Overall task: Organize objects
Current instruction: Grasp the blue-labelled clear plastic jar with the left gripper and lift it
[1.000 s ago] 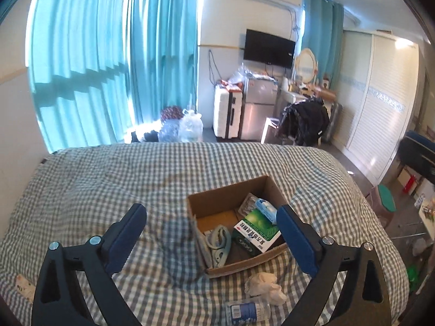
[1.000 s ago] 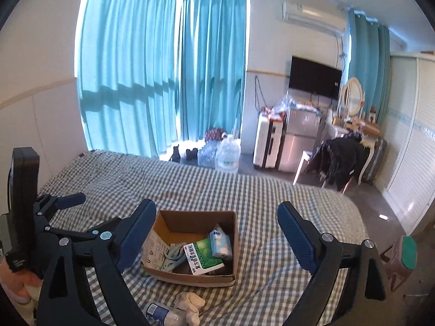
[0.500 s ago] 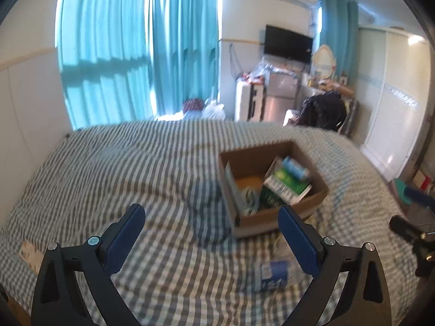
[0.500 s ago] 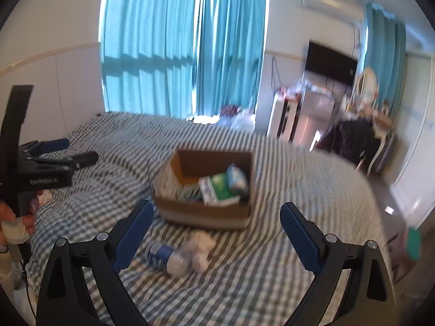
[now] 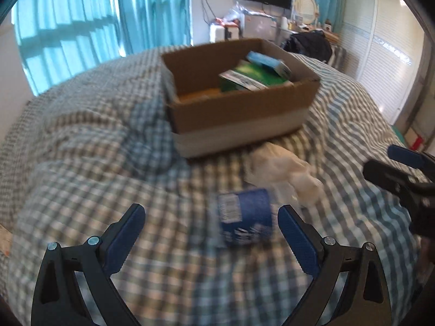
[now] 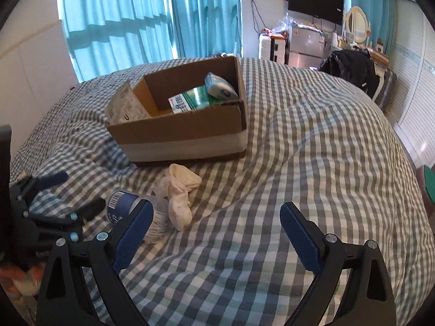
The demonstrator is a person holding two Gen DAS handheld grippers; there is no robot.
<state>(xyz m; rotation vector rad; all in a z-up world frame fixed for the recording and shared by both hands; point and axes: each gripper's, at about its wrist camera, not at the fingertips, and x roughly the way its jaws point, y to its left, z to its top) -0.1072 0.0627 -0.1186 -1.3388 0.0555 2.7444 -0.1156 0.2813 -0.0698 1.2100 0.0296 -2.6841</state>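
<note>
A plastic bottle with a blue label lies on the checked bedspread, just ahead of my open left gripper and between its fingers' line. It also shows in the right wrist view. A white crumpled cloth lies beside it, also in the right wrist view. Behind them stands an open cardboard box holding a green box and a light blue pack. My right gripper is open and empty above bare bedspread, right of the bottle.
The bed fills both views. My right gripper shows at the right edge of the left wrist view, my left gripper at the left edge of the right wrist view. Curtains, a fridge, a suitcase and a wardrobe stand beyond the bed.
Both grippers have dropped lower and moved closer to the bed. The bottle and cloth are now much nearer, and the bottle sits just ahead of the left gripper's fingers.
</note>
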